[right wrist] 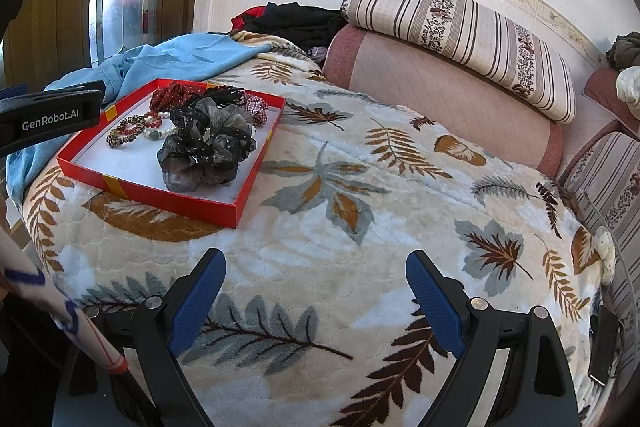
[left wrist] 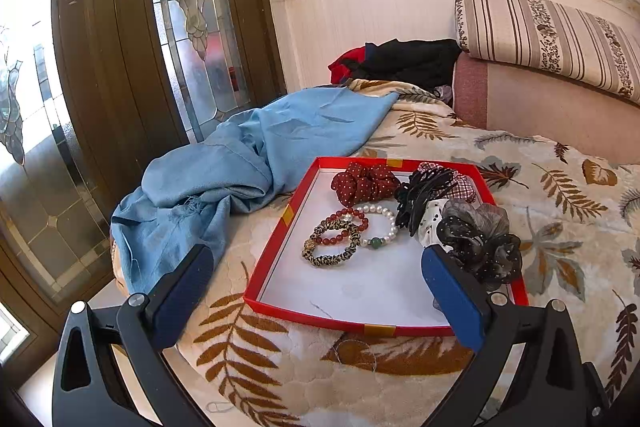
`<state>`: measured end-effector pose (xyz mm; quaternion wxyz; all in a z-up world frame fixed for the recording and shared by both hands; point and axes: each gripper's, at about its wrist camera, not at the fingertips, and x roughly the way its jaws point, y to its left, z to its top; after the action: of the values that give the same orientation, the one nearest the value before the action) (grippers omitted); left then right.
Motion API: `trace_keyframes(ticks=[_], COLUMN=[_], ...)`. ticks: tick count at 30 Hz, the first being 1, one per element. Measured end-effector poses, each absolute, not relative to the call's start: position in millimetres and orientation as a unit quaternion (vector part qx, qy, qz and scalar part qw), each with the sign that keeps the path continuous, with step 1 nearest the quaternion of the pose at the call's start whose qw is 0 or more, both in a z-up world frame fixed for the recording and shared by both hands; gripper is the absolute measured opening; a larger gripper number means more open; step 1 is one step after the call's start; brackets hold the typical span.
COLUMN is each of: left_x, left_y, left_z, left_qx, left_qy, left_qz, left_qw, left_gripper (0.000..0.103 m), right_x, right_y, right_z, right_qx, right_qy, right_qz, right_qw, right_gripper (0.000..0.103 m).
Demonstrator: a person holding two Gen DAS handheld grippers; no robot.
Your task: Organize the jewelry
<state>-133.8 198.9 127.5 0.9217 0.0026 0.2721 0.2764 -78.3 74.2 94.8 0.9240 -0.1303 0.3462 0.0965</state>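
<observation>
A shallow red box (left wrist: 276,247) (right wrist: 160,197) lies on the leaf-patterned bed. In it are a leopard-print hair tie (left wrist: 330,259), a red bead bracelet (left wrist: 344,217), a pearl bracelet (left wrist: 380,217), a red dotted scrunchie (left wrist: 364,181), a black hair claw (left wrist: 420,195) and a grey-black gauze scrunchie (left wrist: 484,243) (right wrist: 208,147). My left gripper (left wrist: 316,259) is open and empty, its jaws spread over the box's near left side. My right gripper (right wrist: 316,267) is open and empty above bare blanket, to the right of the box.
A blue cloth (left wrist: 240,155) is bunched left of the box by the wooden glass door (left wrist: 120,67). Black and red clothes (left wrist: 400,61) lie at the bed's head beside a pink headboard (right wrist: 440,95) with a striped cushion (right wrist: 460,23). The left gripper's body (right wrist: 48,115) shows at left.
</observation>
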Motion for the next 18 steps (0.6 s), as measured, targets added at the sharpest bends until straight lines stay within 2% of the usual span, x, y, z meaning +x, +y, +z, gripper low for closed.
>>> trace_keyframes(ticks=[18], left_x=[-132.9], left_y=[199.1], left_z=[124.2], left_qx=[0.001], left_qy=[0.277], left_qz=[0.276], left_qw=[0.921], left_gripper=[0.103], right_x=[-78.5], right_y=[74.8], right_z=[94.6], right_qx=[-0.13], right_qy=[0.346], right_qz=[0.096], right_qw=[0.924], right_gripper=[0.094])
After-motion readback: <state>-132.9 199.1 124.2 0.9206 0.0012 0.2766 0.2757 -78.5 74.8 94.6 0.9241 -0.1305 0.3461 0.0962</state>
